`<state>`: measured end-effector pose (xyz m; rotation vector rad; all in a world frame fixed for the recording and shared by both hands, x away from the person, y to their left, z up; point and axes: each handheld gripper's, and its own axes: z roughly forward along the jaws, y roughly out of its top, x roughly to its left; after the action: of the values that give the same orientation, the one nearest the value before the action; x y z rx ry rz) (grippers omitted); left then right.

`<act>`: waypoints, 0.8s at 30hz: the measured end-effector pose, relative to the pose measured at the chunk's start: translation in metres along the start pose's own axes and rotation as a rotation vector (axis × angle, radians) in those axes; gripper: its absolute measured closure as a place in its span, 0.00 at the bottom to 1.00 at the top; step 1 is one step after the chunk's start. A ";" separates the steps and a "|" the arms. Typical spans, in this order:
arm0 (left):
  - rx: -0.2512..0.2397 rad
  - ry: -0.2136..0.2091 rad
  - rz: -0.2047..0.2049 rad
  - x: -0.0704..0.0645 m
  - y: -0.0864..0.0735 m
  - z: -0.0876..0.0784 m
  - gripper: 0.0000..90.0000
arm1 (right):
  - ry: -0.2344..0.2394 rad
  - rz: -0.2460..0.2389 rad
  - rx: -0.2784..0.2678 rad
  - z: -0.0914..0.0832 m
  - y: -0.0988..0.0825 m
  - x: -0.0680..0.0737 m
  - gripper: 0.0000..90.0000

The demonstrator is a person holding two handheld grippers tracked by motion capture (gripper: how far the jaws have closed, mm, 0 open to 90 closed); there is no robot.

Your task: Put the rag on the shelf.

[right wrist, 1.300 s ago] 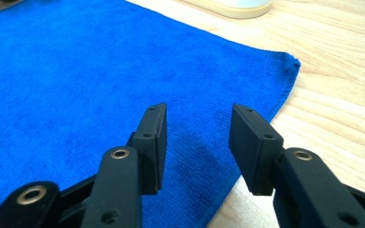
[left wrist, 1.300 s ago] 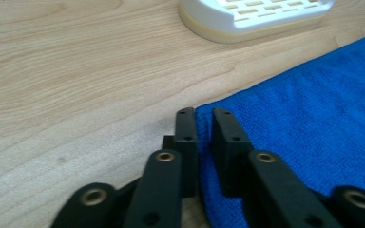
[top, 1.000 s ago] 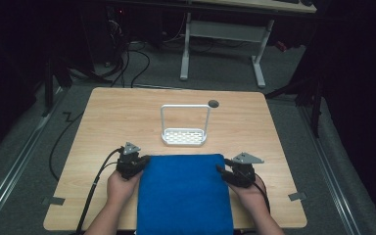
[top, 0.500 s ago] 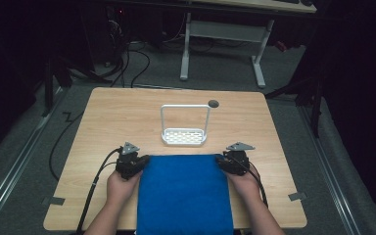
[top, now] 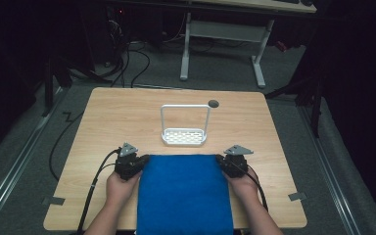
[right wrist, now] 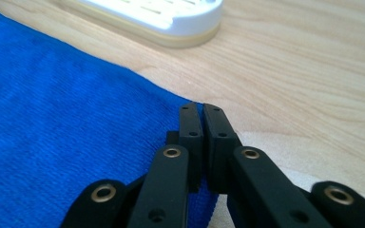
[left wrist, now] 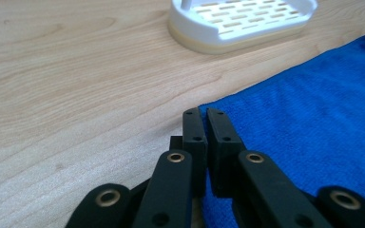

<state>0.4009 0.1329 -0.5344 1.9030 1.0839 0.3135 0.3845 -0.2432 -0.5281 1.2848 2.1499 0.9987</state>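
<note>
— What's carrying everything?
— A light wooden table (top: 127, 117), with a dark round hole (top: 213, 103) near its far edge.
— And on it?
— A white slotted tray (top: 184, 136) sits mid-table. A blue cloth (top: 183, 193) lies flat, running off the near edge.

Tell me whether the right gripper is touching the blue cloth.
Touching. In the right gripper view, the right gripper has its jaws shut on the far corner of the blue cloth, the fabric pinched between them. The jaws have just been closing.
</note>
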 end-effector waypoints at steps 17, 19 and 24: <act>-0.121 -0.029 -0.029 0.000 -0.002 -0.022 0.97 | -0.001 0.015 -0.177 -0.034 0.006 0.008 0.98; -0.137 -0.031 -0.031 -0.001 0.000 -0.026 0.97 | 0.000 0.017 -0.204 -0.040 0.008 0.009 0.98; -0.169 -0.028 -0.022 -0.004 0.004 -0.034 0.97 | 0.007 0.020 -0.237 -0.047 0.010 0.011 0.98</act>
<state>0.3807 0.1480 -0.5115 1.7395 1.0262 0.3539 0.3528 -0.2471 -0.4902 1.1914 1.9573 1.2260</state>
